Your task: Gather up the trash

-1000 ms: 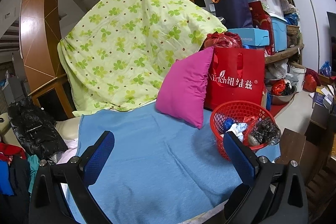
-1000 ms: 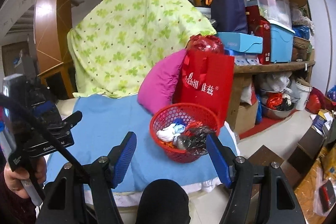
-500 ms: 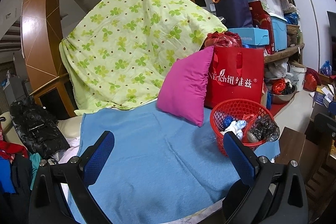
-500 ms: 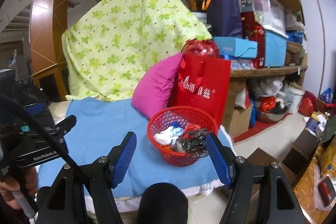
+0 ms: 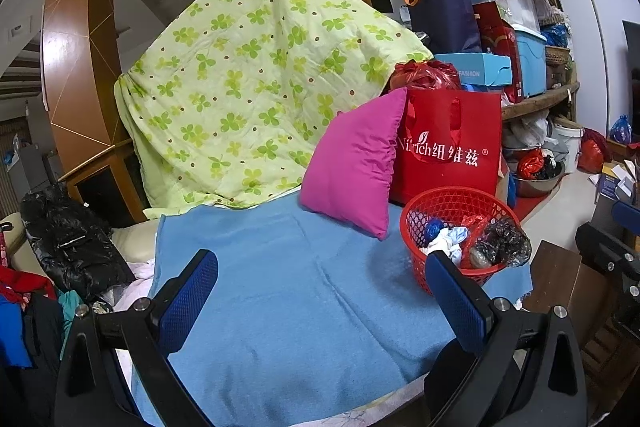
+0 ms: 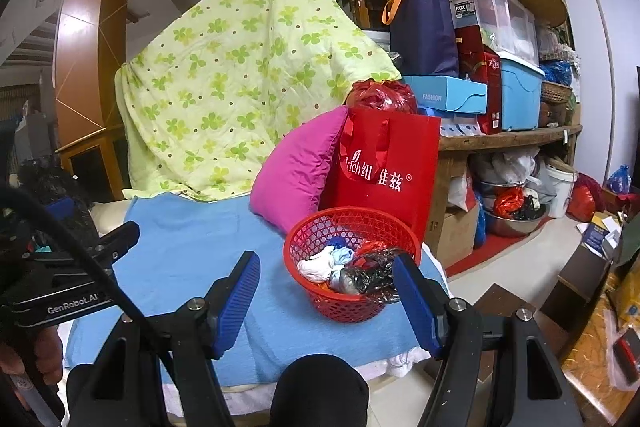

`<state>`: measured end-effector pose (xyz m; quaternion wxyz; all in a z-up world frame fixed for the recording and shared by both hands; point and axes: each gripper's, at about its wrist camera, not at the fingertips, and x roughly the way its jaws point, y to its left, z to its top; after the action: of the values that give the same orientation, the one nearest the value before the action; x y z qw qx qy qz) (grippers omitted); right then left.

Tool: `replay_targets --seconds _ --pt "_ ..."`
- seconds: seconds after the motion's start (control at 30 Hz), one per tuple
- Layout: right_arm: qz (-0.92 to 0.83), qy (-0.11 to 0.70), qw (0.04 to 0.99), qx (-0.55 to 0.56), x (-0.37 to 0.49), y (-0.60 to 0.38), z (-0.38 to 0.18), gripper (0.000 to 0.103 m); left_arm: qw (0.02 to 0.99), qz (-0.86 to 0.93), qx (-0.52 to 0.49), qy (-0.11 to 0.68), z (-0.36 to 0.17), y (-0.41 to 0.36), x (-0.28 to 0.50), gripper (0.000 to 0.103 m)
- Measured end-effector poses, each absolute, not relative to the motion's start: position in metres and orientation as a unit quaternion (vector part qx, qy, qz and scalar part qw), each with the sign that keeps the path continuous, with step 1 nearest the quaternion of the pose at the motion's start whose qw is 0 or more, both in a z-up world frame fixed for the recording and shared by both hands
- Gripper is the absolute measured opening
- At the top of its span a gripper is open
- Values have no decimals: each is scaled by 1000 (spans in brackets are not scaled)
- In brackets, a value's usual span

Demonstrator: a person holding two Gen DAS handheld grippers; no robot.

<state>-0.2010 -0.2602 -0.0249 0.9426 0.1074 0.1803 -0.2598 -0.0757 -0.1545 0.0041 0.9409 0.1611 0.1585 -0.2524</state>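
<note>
A pale green quilt (image 5: 256,83) printed with darker green clover leaves and small brown dots hangs at twelve o'clock above a plain sky-blue blanket (image 5: 304,307). At two o'clock a solid magenta pillow (image 5: 356,167) leans on a red bag (image 5: 452,151) with white lettering. The red mesh basket (image 6: 352,303) at three o'clock holds white, blue, red and black scraps; each hand-held gripper has blue pads on black arms.

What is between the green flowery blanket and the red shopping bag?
A pink pillow leans between the blanket and the red bag. Both wrist views show it.
</note>
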Motion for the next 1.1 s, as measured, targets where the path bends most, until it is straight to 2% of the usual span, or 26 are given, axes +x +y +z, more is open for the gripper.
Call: replay_targets --seconds 1.1 --pt "-254 177 945 106 -194 -253 -21 72 941 -249 159 164 4 -150 -73 103"
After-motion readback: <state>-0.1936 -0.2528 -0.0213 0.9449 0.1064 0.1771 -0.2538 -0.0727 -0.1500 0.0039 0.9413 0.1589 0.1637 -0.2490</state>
